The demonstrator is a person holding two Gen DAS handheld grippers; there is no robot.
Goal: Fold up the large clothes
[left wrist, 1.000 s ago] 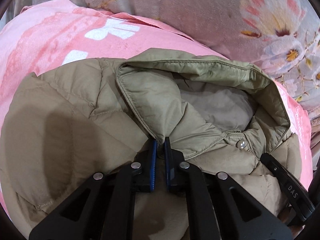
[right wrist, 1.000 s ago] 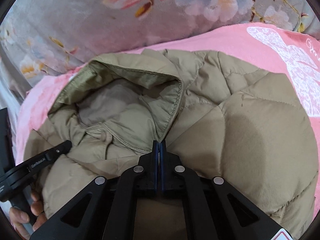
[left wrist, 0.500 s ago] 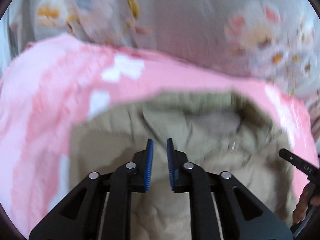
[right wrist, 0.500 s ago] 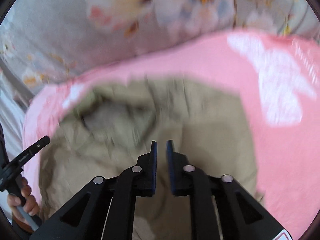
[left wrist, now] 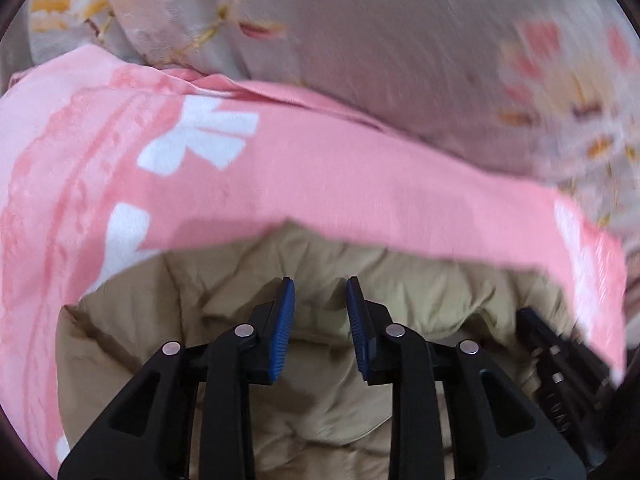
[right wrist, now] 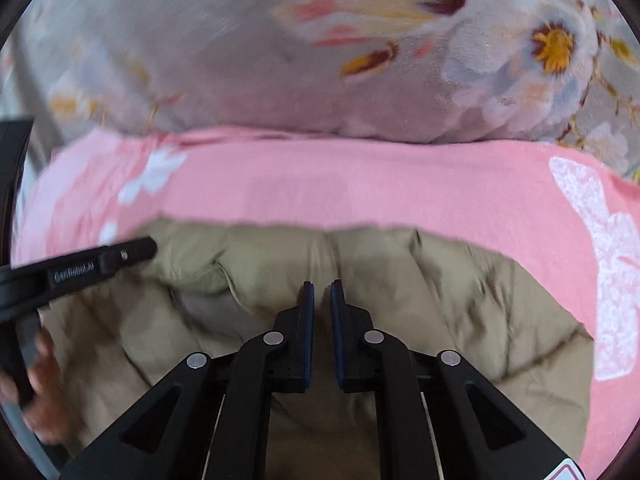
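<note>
Now, step: we had let go of the jacket (left wrist: 320, 412) after a fold, as we judged it; both claws hung free above it.
Left claw (left wrist: 320, 300): its jaws had just been opening, a clear gap between the pads, nothing held.
Right claw (right wrist: 322, 300): its jaws had just been closing to a narrow slit, nothing between them.
Jacket: near, on the pink sheet (left wrist: 320, 176); floral quilt (right wrist: 240, 60) far.
Next: we judged a fresh grip on a jacket edge was needed, both claws together.
Count: one jacket, two claws, one sheet, one quilt.
</note>
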